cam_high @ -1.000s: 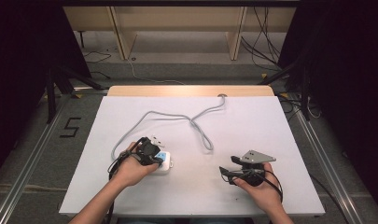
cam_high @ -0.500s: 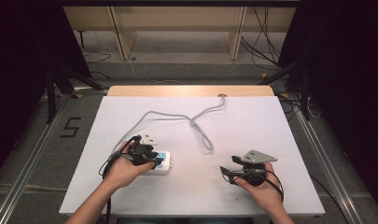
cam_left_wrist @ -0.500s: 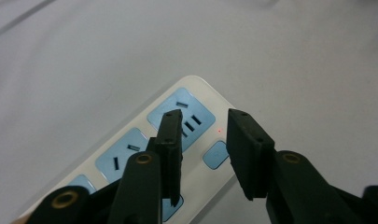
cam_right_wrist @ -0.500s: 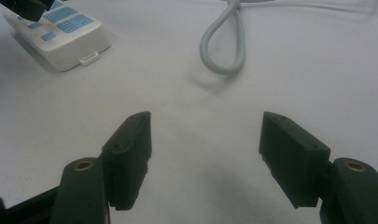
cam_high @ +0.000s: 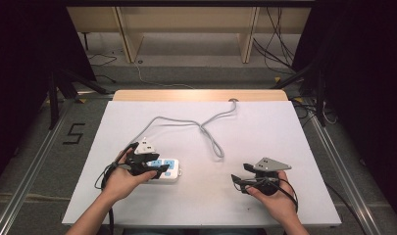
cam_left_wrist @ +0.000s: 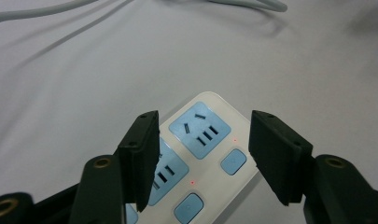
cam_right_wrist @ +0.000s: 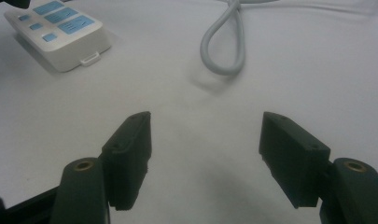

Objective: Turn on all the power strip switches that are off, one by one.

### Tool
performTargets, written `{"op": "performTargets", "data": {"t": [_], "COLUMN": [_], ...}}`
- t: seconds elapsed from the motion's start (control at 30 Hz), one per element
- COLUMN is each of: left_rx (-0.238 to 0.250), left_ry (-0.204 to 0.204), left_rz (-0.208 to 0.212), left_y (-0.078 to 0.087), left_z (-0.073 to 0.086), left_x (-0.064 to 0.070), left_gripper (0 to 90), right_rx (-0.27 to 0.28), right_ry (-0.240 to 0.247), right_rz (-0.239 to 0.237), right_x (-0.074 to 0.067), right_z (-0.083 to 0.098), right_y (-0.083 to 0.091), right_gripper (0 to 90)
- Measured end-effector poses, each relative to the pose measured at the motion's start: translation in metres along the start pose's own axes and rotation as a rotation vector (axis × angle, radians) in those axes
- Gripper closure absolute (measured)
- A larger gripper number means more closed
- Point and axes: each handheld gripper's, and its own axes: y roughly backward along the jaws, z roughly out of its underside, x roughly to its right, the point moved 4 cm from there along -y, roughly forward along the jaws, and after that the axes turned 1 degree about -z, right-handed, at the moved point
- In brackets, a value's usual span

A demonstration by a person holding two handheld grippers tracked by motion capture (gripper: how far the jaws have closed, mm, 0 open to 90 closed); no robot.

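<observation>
White power strip (cam_left_wrist: 203, 154) unmoved; left tool (cam_left_wrist: 203, 158), released, has drawn back; right tool (cam_right_wrist: 205, 154) released.

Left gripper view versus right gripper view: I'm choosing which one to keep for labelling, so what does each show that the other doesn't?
The left gripper view alone shows the power strip's socket slots, small red lights and blue buttons close up, between open jaws. The right gripper view alone shows the strip's end tab, a loop of grey cable, and bare white table between its own open jaws. Both show the strip, some grey cable and the white tabletop.
</observation>
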Motion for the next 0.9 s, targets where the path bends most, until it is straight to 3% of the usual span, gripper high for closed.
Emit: {"op": "performTargets", "data": {"t": [0.33, 0.7, 0.9], "left_rx": [0.054, 0.09, 0.087], "left_ry": [0.021, 0.06, 0.057], "left_rz": [-0.013, -0.066, -0.065], "left_y": [0.009, 0.022, 0.019], "left_z": [0.014, 0.037, 0.039], "left_x": [-0.008, -0.019, -0.017], "left_gripper": [30.4, 28.6, 28.2], "right_rx": [-0.001, -0.005, -0.007], "right_ry": [-0.002, 0.0, 0.004], "right_rz": [-0.004, -0.002, -0.004], "right_x": [-0.001, 0.0, 0.0], "right_z": [0.0, 0.0, 0.0], "right_y": [0.0, 0.0, 0.0], "right_gripper": [35.2, 35.3, 35.2]}}
